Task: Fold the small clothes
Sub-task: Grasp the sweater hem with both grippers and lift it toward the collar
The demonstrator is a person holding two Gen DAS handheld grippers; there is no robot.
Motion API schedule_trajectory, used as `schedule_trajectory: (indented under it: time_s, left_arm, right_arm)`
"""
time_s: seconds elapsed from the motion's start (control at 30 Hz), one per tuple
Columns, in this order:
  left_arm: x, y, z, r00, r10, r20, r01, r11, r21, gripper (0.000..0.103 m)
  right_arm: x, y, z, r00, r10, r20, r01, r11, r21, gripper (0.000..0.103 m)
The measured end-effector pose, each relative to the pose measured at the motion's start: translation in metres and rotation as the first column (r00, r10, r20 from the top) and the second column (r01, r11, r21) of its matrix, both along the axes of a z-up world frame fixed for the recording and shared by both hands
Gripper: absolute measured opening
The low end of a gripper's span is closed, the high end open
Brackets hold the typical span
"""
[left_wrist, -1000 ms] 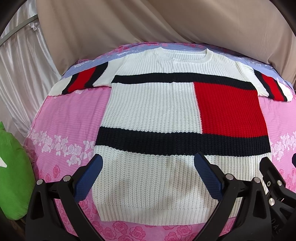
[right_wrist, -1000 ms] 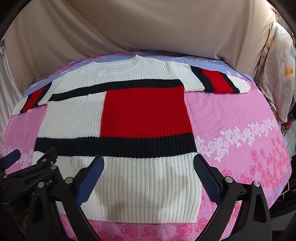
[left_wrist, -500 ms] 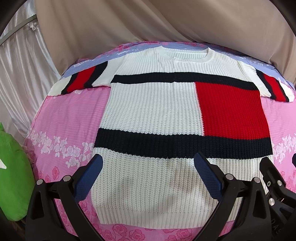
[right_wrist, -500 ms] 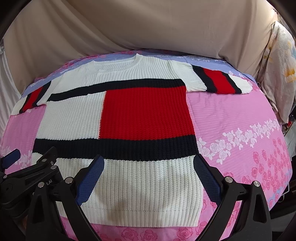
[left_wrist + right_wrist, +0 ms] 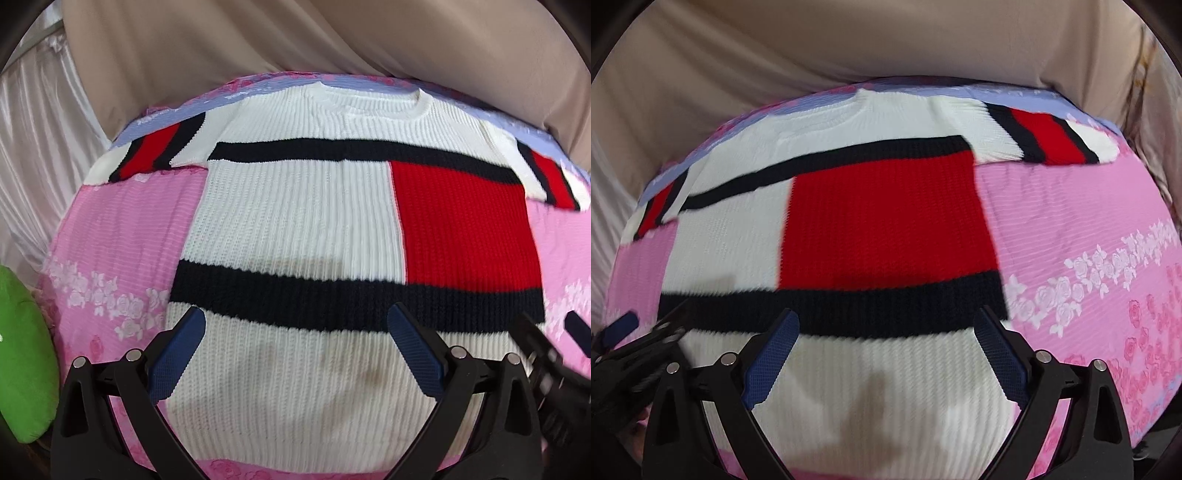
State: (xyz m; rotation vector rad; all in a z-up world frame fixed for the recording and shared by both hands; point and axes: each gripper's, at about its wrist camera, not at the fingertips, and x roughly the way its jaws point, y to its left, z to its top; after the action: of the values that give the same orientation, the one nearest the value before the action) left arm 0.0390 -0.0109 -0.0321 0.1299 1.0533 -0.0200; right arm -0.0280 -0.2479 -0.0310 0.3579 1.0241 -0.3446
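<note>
Garment: knit sweater (image 5: 295, 229), white with navy bands and a red block, flat and face-up on the pink floral bedsheet (image 5: 122, 236), sleeves spread.
Left gripper (image 5: 297, 350): fingers spread wide, empty, above the hem.
Right gripper (image 5: 886, 349): likewise wide apart, nothing held.
Step (judged): reaching in for a first grasp.
Technique: pinch both knit layers at an edge, lift evenly, avoid snagging the sheet.

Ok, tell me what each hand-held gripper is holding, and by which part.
Nothing: left hand-held gripper and right hand-held gripper are both open above the sweater.
</note>
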Motion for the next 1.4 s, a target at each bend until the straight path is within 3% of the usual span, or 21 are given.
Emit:
schedule_trajectory:
  time_s: [0.17, 0.33, 0.4, 0.5, 0.57, 0.6, 0.63, 0.7, 0.77, 0.87, 0.93, 0.97, 1.03, 1.13, 1.2, 1.27, 1.33, 1.37, 1.4]
  left_arm:
    - [0.023, 0.017, 0.003, 0.997, 0.069, -0.033, -0.071, 0.995, -0.063, 0.098]
    - [0.037, 0.036, 0.000, 0.986, 0.149, -0.081, -0.158, 0.979, -0.127, 0.098]
    - [0.040, 0.039, -0.001, 0.982, 0.170, -0.087, -0.180, 0.976, -0.125, 0.098]
    - [0.046, 0.039, -0.003, 0.978, 0.185, -0.093, -0.194, 0.976, -0.099, 0.098]
    - [0.050, 0.039, -0.003, 0.978, 0.188, -0.094, -0.195, 0.977, -0.083, 0.098]
    - [0.052, 0.039, -0.004, 0.978, 0.187, -0.094, -0.194, 0.978, -0.079, 0.098]
    - [0.054, 0.039, -0.003, 0.978, 0.187, -0.092, -0.194, 0.978, -0.076, 0.098]
    - [0.059, 0.040, -0.004, 0.979, 0.186, -0.089, -0.192, 0.979, -0.068, 0.098]
    - [0.065, 0.040, -0.004, 0.979, 0.183, -0.086, -0.189, 0.980, -0.067, 0.098]
    - [0.073, 0.039, -0.002, 0.982, 0.176, -0.066, -0.181, 0.980, -0.085, 0.098]
    - [0.078, 0.039, 0.002, 0.985, 0.167, -0.050, -0.171, 0.979, -0.112, 0.098]
    - [0.081, 0.040, 0.004, 0.986, 0.162, -0.041, -0.166, 0.978, -0.128, 0.098]
    - [0.090, 0.041, 0.009, 0.988, 0.155, -0.020, -0.156, 0.973, -0.168, 0.098]
    - [0.106, 0.045, 0.016, 0.988, 0.156, 0.000, -0.151, 0.957, -0.247, 0.098]
    - [0.118, 0.050, 0.017, 0.987, 0.161, -0.013, -0.157, 0.939, -0.307, 0.098]
    - [0.132, 0.058, 0.015, 0.984, 0.174, -0.040, -0.175, 0.907, -0.383, 0.098]
    - [0.148, 0.067, 0.010, 0.980, 0.181, -0.077, -0.196, 0.870, -0.452, 0.098]
    - [0.155, 0.071, 0.008, 0.978, 0.187, -0.092, -0.208, 0.853, -0.478, 0.098]
    - [0.161, 0.075, 0.006, 0.976, 0.193, -0.099, -0.216, 0.839, -0.499, 0.098]
  right_arm:
    - [0.020, -0.147, -0.012, 0.973, -0.228, 0.028, 0.226, 0.973, 0.050, 0.092]
    - [0.053, -0.308, -0.041, 0.896, -0.443, 0.016, 0.440, 0.894, 0.091, 0.089]
    - [0.064, -0.355, -0.054, 0.865, -0.501, 0.012, 0.496, 0.860, 0.120, 0.081]
    - [0.075, -0.403, -0.076, 0.814, -0.581, -0.025, 0.573, 0.794, 0.205, 0.078]
    - [0.082, -0.416, -0.081, 0.801, -0.598, -0.017, 0.589, 0.783, 0.198, 0.073]
    - [0.087, -0.417, -0.080, 0.803, -0.596, 0.004, 0.586, 0.790, 0.178, 0.063]
    - [0.093, -0.417, -0.080, 0.811, -0.585, 0.004, 0.575, 0.798, 0.179, 0.051]
    - [0.104, -0.416, -0.074, 0.822, -0.569, 0.008, 0.560, 0.812, 0.162, 0.009]
    - [0.108, -0.410, -0.052, 0.833, -0.540, 0.117, 0.513, 0.835, 0.199, 0.007]
    - [0.133, -0.368, 0.015, 0.874, -0.381, 0.301, 0.349, 0.924, 0.158, 0.006]
    - [0.155, -0.303, 0.070, 0.890, -0.174, 0.421, 0.146, 0.984, 0.099, 0.006]
    - [0.167, -0.264, 0.092, 0.884, -0.054, 0.465, 0.028, 0.998, 0.062, 0.006]
    - [0.187, -0.194, 0.113, 0.861, 0.134, 0.490, -0.157, 0.988, 0.006, 0.007]
    - [0.221, -0.087, 0.098, 0.825, 0.351, 0.444, -0.392, 0.920, 0.000, 0.011]
    - [0.245, -0.030, 0.059, 0.821, 0.458, 0.340, -0.480, 0.877, -0.024, 0.018]
    - [0.256, -0.009, 0.027, 0.849, 0.468, 0.244, -0.480, 0.877, -0.015, 0.019]
    - [0.245, -0.007, 0.015, 0.884, 0.412, 0.221, -0.428, 0.903, 0.026, 0.019]
    - [0.236, -0.013, 0.015, 0.897, 0.380, 0.225, -0.398, 0.917, 0.037, 0.023]
    - [0.220, -0.022, 0.015, 0.918, 0.329, 0.222, -0.346, 0.937, 0.044, 0.035]
